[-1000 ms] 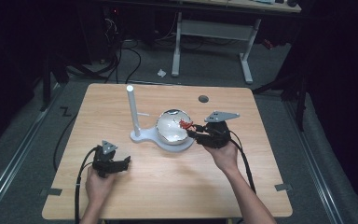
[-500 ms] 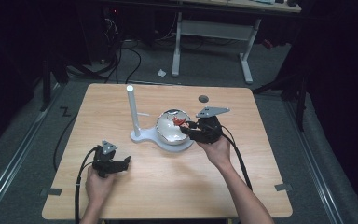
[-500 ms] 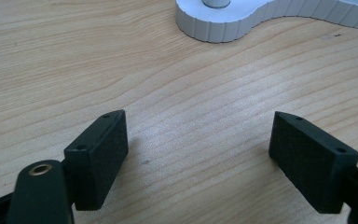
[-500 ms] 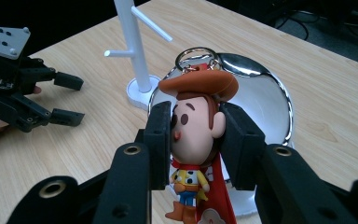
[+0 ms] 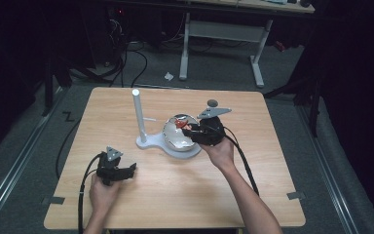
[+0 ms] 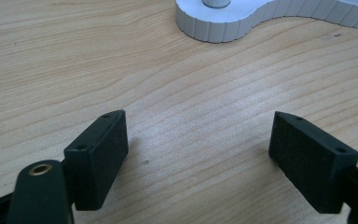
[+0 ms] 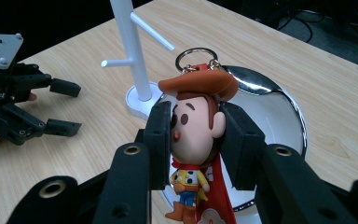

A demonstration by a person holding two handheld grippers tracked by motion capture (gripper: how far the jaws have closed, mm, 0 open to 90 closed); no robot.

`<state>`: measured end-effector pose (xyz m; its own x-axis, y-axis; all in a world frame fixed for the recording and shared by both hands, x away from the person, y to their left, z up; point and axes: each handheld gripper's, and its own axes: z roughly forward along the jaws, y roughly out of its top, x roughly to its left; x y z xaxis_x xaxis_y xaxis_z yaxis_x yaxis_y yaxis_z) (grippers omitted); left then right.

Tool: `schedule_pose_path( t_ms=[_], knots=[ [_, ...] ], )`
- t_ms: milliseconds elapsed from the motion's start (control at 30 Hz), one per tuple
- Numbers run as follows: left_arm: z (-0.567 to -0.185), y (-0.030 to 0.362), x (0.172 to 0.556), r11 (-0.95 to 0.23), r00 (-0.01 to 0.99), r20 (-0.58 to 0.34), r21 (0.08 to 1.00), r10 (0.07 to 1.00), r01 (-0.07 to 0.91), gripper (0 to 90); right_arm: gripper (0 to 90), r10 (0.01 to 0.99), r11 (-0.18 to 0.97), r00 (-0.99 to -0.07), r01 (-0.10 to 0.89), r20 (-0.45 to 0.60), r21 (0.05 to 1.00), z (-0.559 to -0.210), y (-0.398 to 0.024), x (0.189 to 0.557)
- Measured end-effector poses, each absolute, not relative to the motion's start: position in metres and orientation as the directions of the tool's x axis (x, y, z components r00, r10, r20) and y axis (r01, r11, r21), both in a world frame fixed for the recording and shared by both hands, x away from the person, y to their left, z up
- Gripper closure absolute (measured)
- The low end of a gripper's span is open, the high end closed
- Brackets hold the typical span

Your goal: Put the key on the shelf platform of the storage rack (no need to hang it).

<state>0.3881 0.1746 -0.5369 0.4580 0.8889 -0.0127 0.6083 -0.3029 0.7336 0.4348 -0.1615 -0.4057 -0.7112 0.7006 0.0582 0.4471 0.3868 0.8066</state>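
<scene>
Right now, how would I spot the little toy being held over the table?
On the pale wooden table stands a white peg stand beside a shiny metal bowl. Over that bowl, the right gripper clamps a big-headed cowboy figure keychain: brown hat, red strap, metal ring on top.

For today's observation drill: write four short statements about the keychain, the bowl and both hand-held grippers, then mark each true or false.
1. The right hand-held gripper clamps the cowboy keychain by its head. True.
2. The left hand-held gripper holds the bowl. False: its jaws stand open over bare table.
3. The keychain is above the shiny bowl. True.
4. The keychain hangs on the white stand. False: the stand's pegs are bare.
</scene>
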Motion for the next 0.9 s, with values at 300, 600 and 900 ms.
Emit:
schedule_pose_path(
  t_ms=[300, 600, 900],
  knots=[
    [-0.537, 0.175, 0.388, -0.303, 0.458, -0.013, 0.734, 0.889, 0.608, 20.0, 66.2, 0.697, 0.390, -0.713, 0.461, 0.072, 0.797, -0.412, -0.153, 0.442],
    [-0.537, 0.175, 0.388, -0.304, 0.458, -0.012, 0.733, 0.889, 0.608, 20.1, 66.2, 0.707, 0.394, -0.703, 0.477, 0.072, 0.786, -0.419, -0.147, 0.450],
    [-0.537, 0.175, 0.388, -0.303, 0.458, -0.012, 0.734, 0.889, 0.608, 20.1, 66.1, 0.714, 0.403, -0.696, 0.497, 0.075, 0.768, -0.427, -0.143, 0.456]
  ],
)
